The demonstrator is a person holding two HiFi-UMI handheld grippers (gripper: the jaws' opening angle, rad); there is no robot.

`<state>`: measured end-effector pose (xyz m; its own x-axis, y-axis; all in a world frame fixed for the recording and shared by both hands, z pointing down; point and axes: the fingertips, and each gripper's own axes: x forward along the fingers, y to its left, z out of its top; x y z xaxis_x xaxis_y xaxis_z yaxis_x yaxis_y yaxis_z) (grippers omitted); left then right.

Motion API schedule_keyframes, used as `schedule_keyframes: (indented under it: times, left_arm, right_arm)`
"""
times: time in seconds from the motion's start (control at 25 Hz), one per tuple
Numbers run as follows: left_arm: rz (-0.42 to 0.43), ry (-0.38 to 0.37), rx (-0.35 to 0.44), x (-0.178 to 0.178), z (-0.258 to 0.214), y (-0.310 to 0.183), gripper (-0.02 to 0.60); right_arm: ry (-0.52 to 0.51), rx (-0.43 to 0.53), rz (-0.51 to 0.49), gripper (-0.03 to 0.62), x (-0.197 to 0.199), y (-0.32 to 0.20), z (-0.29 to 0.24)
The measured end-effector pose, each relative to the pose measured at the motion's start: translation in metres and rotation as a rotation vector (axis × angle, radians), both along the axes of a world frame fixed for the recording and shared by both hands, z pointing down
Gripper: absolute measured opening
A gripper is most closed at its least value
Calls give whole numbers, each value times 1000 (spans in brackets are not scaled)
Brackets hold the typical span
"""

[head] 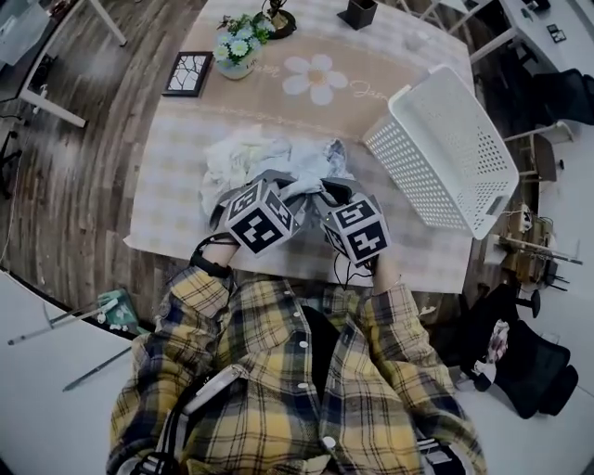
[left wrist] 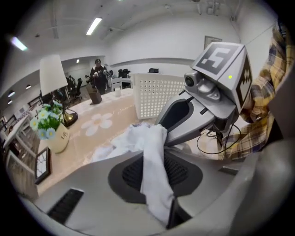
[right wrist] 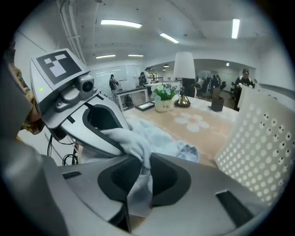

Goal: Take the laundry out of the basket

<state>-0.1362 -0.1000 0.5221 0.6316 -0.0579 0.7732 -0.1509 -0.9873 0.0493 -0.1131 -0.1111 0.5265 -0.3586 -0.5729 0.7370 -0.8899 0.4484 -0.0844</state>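
Two grippers sit side by side over the near part of the worktop (head: 176, 223), and both are gripping cloth. The left gripper (left wrist: 156, 182) has its fingers closed on a strip of white fabric (left wrist: 150, 152). The right gripper (right wrist: 138, 182) has its fingers closed on a fold of pale fabric (right wrist: 131, 143). Whether these are one garment or two cannot be told.

Both pieces run into a single heap of laundry (head: 246, 158), which lies on the worktop outside the basket. The one white perforated basket (head: 445, 148) lies tipped on its side to the right of the heap. Farther back stand one flower pot (head: 237, 46), one picture frame (head: 188, 74), one lamp (left wrist: 53, 76) and one dark box (head: 359, 13).
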Motion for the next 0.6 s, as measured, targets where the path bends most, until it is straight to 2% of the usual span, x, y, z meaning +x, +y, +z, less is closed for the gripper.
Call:
schedule_keyframes:
  times: [0.16,0.4,0.6]
  left_arm:
    - [-67,-25,-46,2,38,-1,109]
    - [-116,-31,-2,6,56,-6,89]
    - [-117,-15,-72,7,58,-11,86]
  right_arm:
    - [-20,-53,64,91,1,-2,44]
    - [-146,-52,142,92,3,-8,70]
    - [-119,-51,155,92,3,-12,72]
